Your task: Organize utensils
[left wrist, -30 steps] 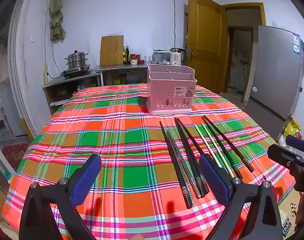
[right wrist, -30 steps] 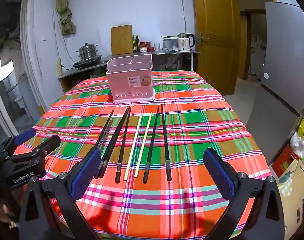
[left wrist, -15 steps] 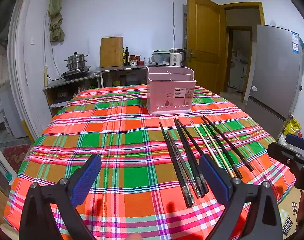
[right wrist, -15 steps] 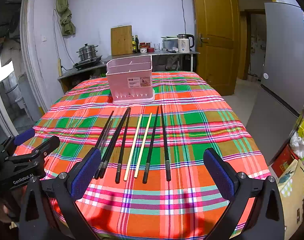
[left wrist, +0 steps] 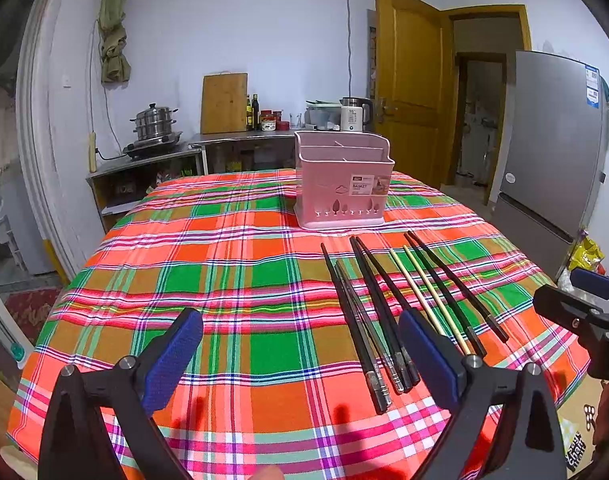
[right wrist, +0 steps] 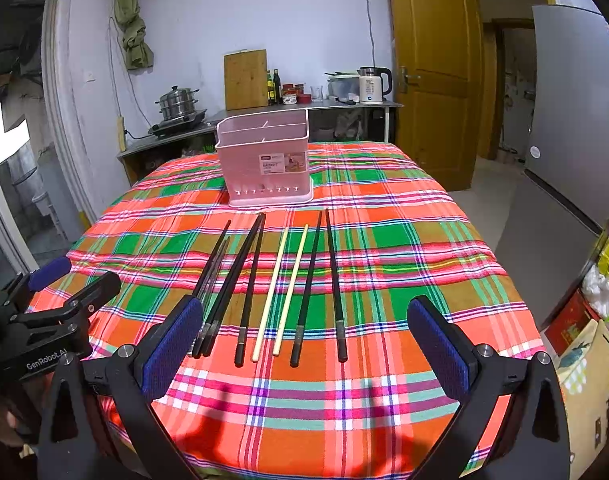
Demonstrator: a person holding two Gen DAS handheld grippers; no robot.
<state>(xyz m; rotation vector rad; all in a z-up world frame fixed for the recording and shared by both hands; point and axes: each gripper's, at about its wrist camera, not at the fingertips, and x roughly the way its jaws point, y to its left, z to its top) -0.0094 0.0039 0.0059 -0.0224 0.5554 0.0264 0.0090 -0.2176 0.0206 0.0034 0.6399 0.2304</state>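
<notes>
Several chopsticks lie side by side on the plaid tablecloth: dark pairs (right wrist: 248, 280) and a pale yellow pair (right wrist: 282, 288), also in the left wrist view (left wrist: 384, 304). A pink divided utensil basket (right wrist: 266, 164) stands upright behind them, seen too in the left wrist view (left wrist: 342, 186). My right gripper (right wrist: 304, 340) is open and empty, hovering over the near ends of the chopsticks. My left gripper (left wrist: 300, 356) is open and empty, left of the chopsticks, and shows at the left edge of the right wrist view (right wrist: 60, 292).
The table (left wrist: 208, 280) has a plaid cloth. A counter (left wrist: 240, 138) behind holds a steamer pot, cutting board, bottles and a kettle. A wooden door (left wrist: 408, 92) and a grey fridge (left wrist: 552, 152) stand to the right. Bags (right wrist: 608, 264) lie on the floor at right.
Both grippers have risen and tilted slightly, so the scene sits a little lower in view. Nothing on the table has moved.
</notes>
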